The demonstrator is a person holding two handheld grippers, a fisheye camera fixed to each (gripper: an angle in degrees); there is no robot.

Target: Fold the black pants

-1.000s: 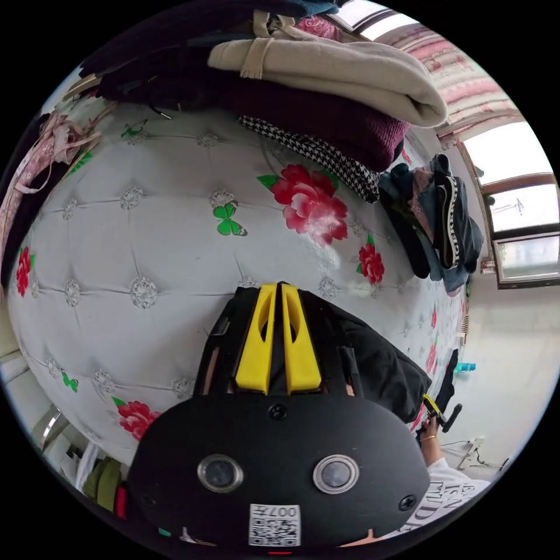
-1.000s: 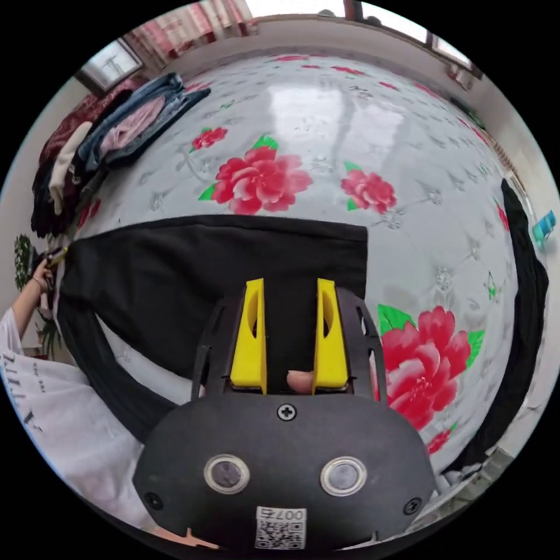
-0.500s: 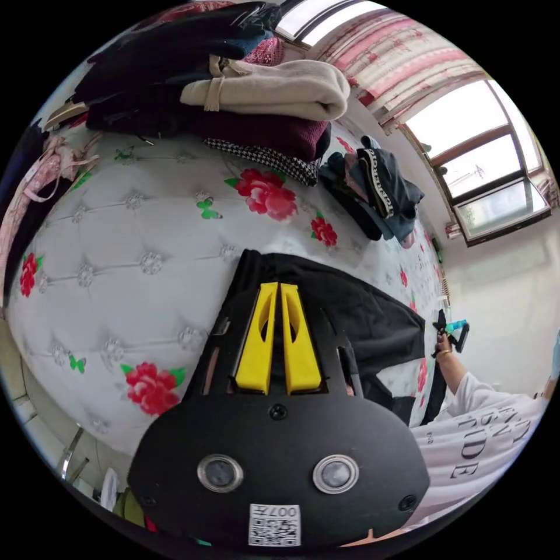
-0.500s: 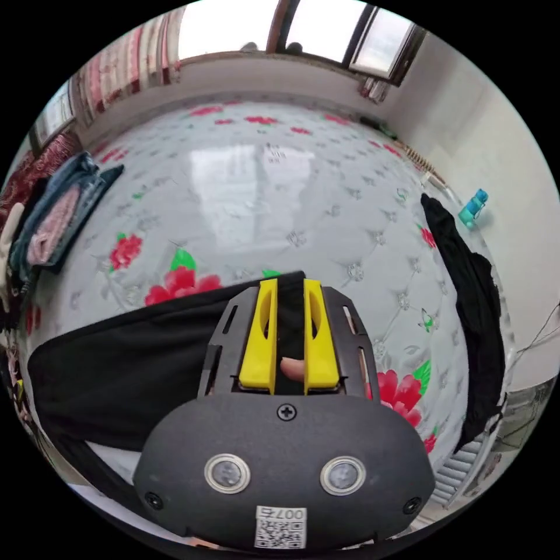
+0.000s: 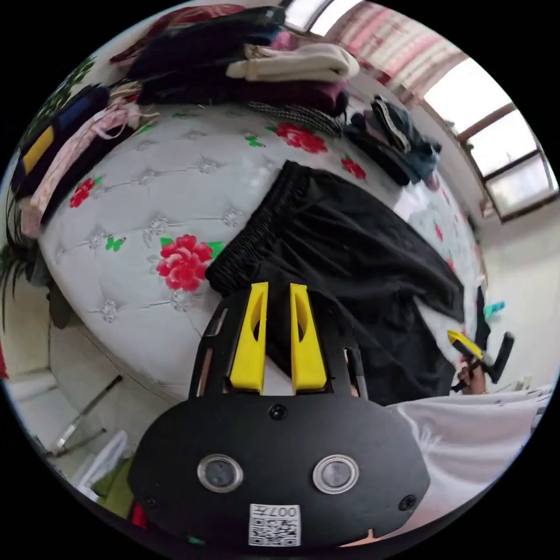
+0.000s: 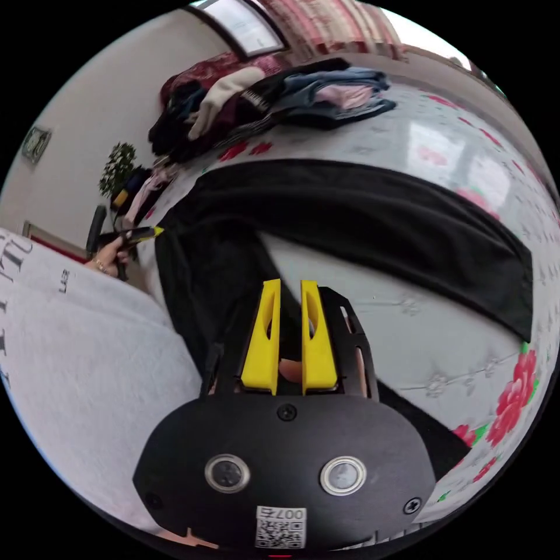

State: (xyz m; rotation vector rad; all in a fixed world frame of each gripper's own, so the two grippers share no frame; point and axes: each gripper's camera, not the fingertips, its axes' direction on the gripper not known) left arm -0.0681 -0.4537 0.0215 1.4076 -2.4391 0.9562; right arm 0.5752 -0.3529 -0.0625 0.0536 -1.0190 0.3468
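The black pants [image 5: 350, 256] lie spread on the flowered bed [image 5: 134, 198], elastic waistband [image 5: 265, 213] toward the clothes piles, legs apart in a V. My left gripper [image 5: 279, 287] hovers over the waist's near corner, its yellow jaws a small gap apart, the cloth lying flat beneath. In the right gripper view the left gripper [image 6: 153, 231] points at the pants' [image 6: 373, 216] edge. My right gripper [image 6: 290, 283] is above the near leg [image 6: 233, 291], jaws narrowly apart with black cloth in the gap. A hand holds the right gripper [image 5: 464, 344] by that leg's end.
Folded clothes are piled along the bed's far side [image 5: 274, 76], with a second heap [image 5: 396, 140] nearer the window. Another dark garment [image 5: 479, 318] lies at the bed's edge. The person's white shirt [image 6: 76, 350] is close against the near edge. A potted plant [image 6: 116, 169] stands by the wall.
Both grippers have pulled back toward the person. The pants, bunched half a second ago, now lie flat with legs apart. The left jaws, tight on the cloth before, have parted slightly.
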